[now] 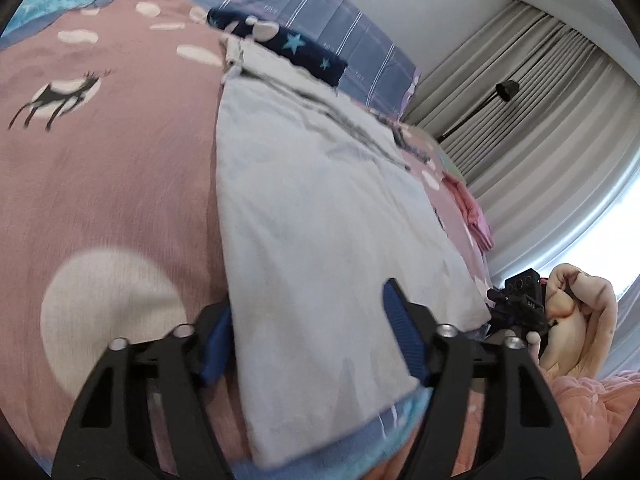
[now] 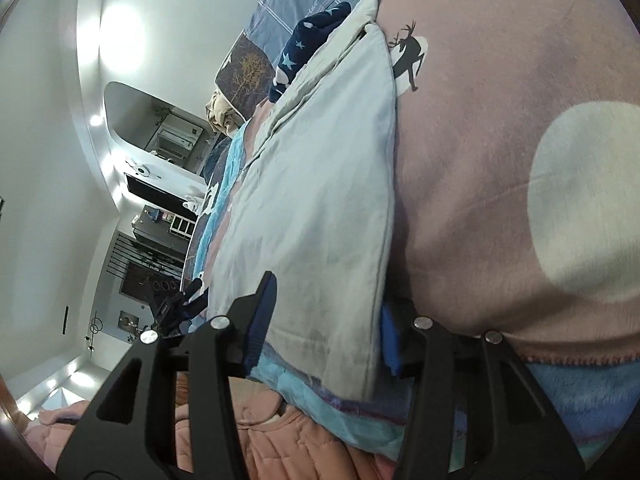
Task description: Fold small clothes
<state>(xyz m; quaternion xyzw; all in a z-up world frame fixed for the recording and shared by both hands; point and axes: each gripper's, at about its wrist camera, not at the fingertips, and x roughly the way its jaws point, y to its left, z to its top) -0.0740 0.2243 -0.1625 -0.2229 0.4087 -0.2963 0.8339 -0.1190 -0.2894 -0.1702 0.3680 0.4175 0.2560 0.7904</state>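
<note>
A pale grey-blue garment (image 1: 320, 208) (image 2: 320, 184) lies flat on a pink blanket (image 1: 112, 184) (image 2: 480, 160) printed with deer and pale moons. My left gripper (image 1: 310, 340) straddles the garment's near left corner. One blue pad is half tucked at the cloth's edge, the other rests over the cloth, and a wide gap shows between them. My right gripper (image 2: 326, 328) straddles the near right corner the same way, jaws apart. Each gripper shows small in the other's view: the right one (image 1: 516, 304) with a hand (image 1: 576, 320), the left one (image 2: 176, 300).
A navy star-print garment (image 1: 296, 46) (image 2: 308, 48) lies past the far end, against a blue plaid pillow (image 1: 320, 4). Pink folded clothes (image 1: 476, 216) sit at the bed's right side. An orange quilt (image 2: 280, 432) lies below the bed's near edge. Curtains (image 1: 540, 120) hang beyond.
</note>
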